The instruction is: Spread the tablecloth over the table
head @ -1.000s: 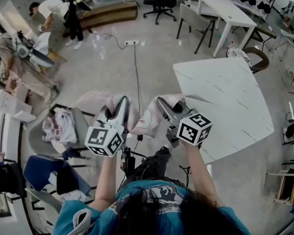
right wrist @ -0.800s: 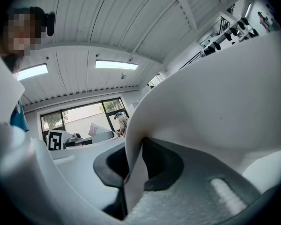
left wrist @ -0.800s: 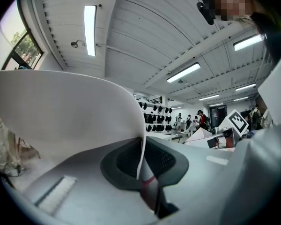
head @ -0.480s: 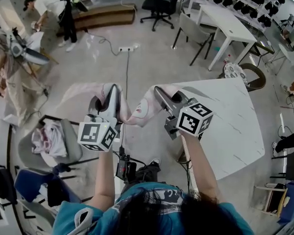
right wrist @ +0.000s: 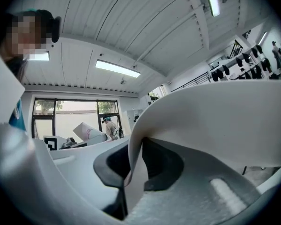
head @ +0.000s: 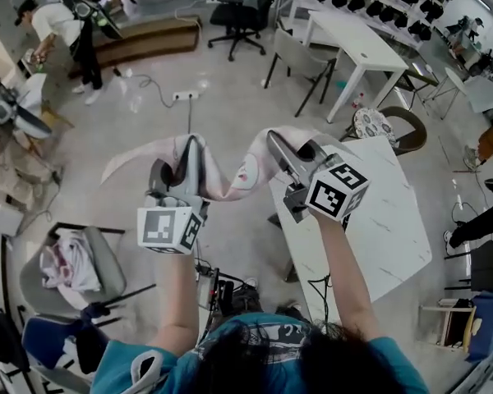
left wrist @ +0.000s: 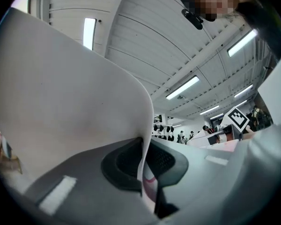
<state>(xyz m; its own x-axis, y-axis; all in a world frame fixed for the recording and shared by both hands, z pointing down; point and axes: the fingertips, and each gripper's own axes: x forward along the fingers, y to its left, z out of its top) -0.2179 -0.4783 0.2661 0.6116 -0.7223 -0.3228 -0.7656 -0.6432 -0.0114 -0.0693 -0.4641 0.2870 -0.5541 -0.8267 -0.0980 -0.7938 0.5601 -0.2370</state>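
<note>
One pale pink fabric tablecloth (head: 230, 183) stretches between two claws: left claw (head: 192, 149) and right claw (head: 276, 144) each clamp its edge.

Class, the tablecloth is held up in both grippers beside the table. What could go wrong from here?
1. Left gripper and right gripper pinch only thin edges of the tablecloth; a swing might pull it free.
2. It hangs bunched between them, mostly off the table, so it may land creased or lopsided.
</note>
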